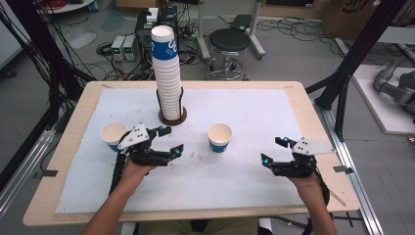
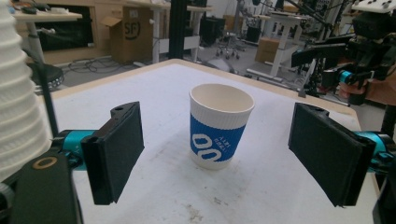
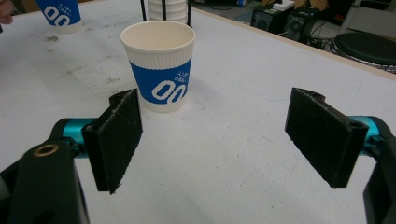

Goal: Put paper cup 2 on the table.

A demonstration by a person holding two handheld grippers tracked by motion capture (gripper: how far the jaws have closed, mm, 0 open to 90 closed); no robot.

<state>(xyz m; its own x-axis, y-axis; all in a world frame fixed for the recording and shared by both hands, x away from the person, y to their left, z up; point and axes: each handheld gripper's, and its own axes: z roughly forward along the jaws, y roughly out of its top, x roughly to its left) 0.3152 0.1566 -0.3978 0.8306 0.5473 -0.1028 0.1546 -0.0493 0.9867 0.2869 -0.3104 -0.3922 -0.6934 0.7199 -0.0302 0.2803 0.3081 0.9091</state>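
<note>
Clearly we should take the light, crushable middle cup [image 1: 219, 137] gently around its ribbed white band, since the left gripper [image 1: 166, 140] and right gripper [image 1: 272, 150] both hold jaws wide, empty

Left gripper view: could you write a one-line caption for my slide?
Open left gripper faces an upright blue-and-white cup on the white table, its fingers apart.

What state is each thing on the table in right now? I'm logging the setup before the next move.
Left gripper: open, holding nothing.
Right gripper: open, holding nothing.
Middle cup: upright, empty, standing free between the grippers.
Left cup: upright, standing beside the left gripper.
Cup stack: upright, nested tall in its holder.
Holder: standing on the table, loaded with the stack.
</note>
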